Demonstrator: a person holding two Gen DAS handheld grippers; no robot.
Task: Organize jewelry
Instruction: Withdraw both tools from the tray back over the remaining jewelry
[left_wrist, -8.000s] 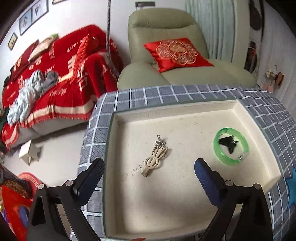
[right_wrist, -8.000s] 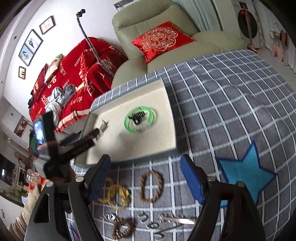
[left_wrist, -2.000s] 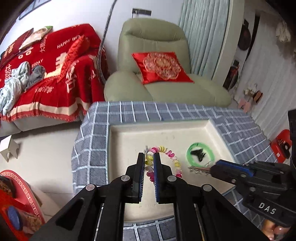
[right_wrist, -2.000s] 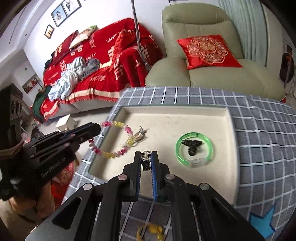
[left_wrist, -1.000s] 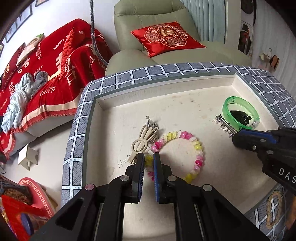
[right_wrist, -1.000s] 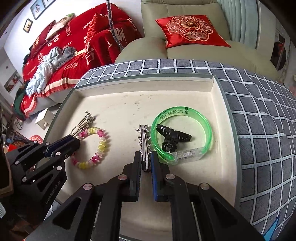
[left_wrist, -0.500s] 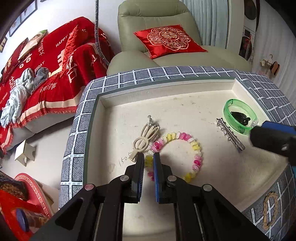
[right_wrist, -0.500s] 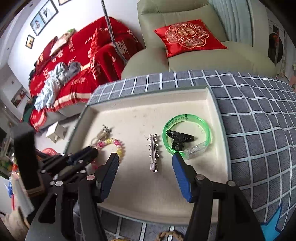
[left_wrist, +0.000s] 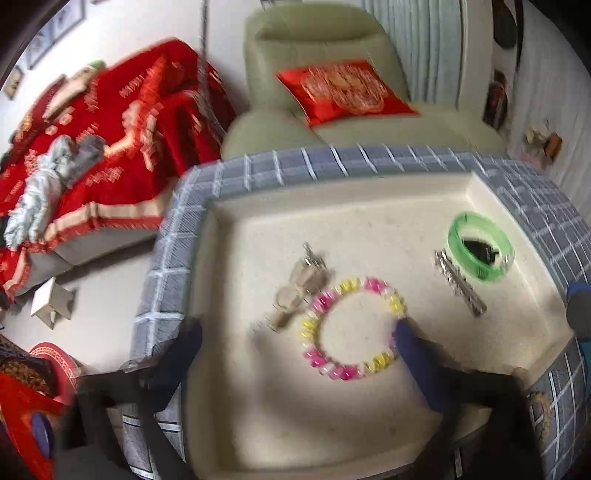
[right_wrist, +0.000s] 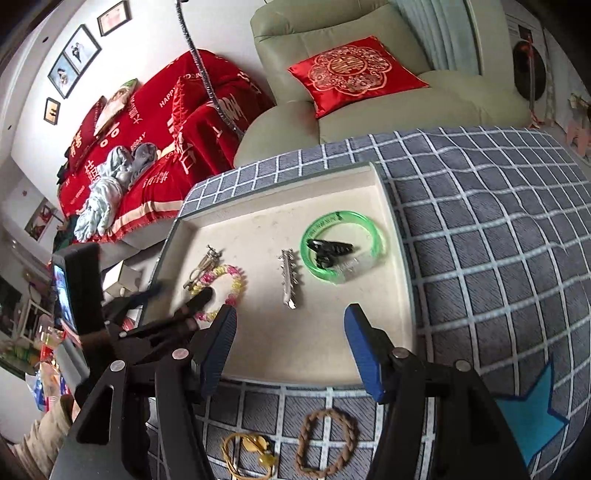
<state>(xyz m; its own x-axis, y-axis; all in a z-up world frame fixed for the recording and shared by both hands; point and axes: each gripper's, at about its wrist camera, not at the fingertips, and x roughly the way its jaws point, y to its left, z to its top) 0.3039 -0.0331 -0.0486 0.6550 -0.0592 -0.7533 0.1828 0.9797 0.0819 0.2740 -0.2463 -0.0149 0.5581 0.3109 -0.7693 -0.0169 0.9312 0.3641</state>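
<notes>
A cream tray (left_wrist: 369, 435) (right_wrist: 332, 354) lies on a grey checked cloth. In it lie a pink and yellow bead bracelet (left_wrist: 351, 328) (right_wrist: 225, 284), a beige hair clip (left_wrist: 295, 291) (right_wrist: 199, 269), a silver spiked clip (left_wrist: 460, 282) (right_wrist: 289, 282) and a green bangle (left_wrist: 480, 247) (right_wrist: 345, 245) around a black clip (right_wrist: 330, 251). My left gripper (left_wrist: 295, 339) is open over the bracelet, its right finger on the beads. My right gripper (right_wrist: 291, 347) is open and empty above the tray's near edge.
A brown braided bracelet (right_wrist: 327, 439) and a yellow bracelet (right_wrist: 247, 454) lie on the cloth in front of the tray. A blue star (right_wrist: 532, 413) marks the cloth at right. A green armchair (right_wrist: 369, 96) and a red sofa (right_wrist: 155, 122) stand behind.
My left gripper has opened and let go of the bead bracelet, which now lies in the tray. My right gripper has drawn back from the silver clip toward the tray's near edge.
</notes>
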